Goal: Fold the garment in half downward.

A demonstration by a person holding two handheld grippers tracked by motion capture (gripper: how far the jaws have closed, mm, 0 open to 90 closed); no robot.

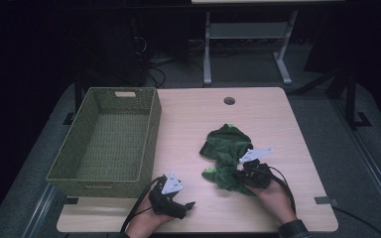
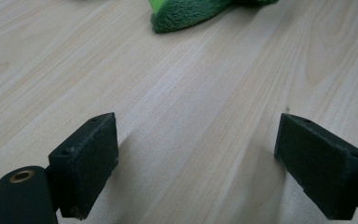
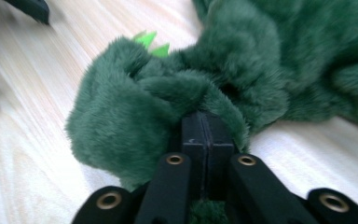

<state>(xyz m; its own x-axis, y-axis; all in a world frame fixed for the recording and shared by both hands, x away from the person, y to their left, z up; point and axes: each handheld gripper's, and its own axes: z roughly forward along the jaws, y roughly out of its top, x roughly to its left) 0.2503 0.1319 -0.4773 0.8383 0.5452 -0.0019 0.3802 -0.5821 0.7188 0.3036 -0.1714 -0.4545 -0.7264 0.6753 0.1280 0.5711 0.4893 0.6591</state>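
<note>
Green plush dinosaur (image 1: 227, 157) pinched at near end by right gripper (image 1: 242, 174); wicker basket (image 1: 110, 140) at ten o'clock; left gripper (image 1: 188, 206) held wide, empty.

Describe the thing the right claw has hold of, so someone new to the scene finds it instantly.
Start at the light wood table with the green woven basket on its left side. Right of the basket, toward the near edge, lies a dark green plush toy, crumpled, with the right claw shut on its fur. It is the table's soft, furry thing, with small bright green spikes.
</note>
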